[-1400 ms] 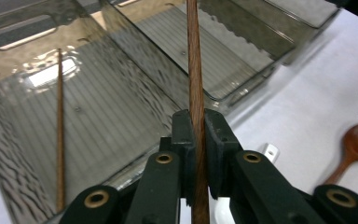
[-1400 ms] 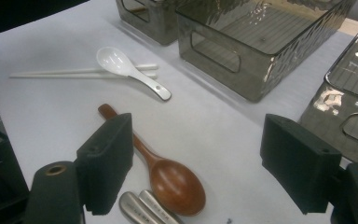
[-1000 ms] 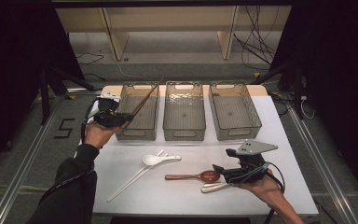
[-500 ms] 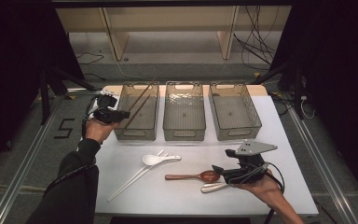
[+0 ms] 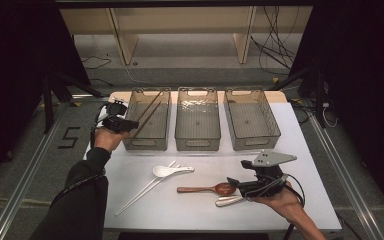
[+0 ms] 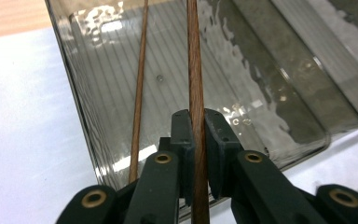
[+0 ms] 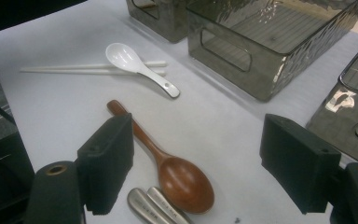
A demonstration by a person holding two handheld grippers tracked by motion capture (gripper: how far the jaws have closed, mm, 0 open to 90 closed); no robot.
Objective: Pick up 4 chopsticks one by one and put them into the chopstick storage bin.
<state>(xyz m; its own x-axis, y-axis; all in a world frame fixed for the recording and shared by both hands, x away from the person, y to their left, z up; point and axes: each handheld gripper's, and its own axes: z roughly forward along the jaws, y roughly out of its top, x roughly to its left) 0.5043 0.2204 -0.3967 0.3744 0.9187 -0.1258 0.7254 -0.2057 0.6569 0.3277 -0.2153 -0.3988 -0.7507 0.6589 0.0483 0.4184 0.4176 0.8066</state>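
My left gripper [image 5: 124, 124] [image 6: 195, 119] is shut on a brown chopstick [image 6: 195, 56] at the left bin's [image 5: 147, 144] near left corner. Its jaws have just eased open a little, with the stick still between the pads. The stick slants into the bin. A second brown chopstick [image 6: 140, 70] leans inside the same bin. My right gripper [image 5: 233, 182] [image 7: 196, 140] hovers open just over the bowl end of a wooden spoon [image 5: 205, 189] [image 7: 182, 179], touching nothing. Two metal handles [image 7: 154, 205] lie beside that spoon.
A white ceramic spoon [image 5: 170, 170] [image 7: 130, 60] rests across a pair of white chopsticks [image 5: 140, 192] [image 7: 74, 68] at the table's front left. Two more smoky plastic bins, middle [image 5: 197, 142] and right [image 5: 252, 142], stand in a row with the left one.
My left hand has shifted slightly toward the left bin and lower, and the brown chopstick now slants deeper into it. The right gripper has stayed put.
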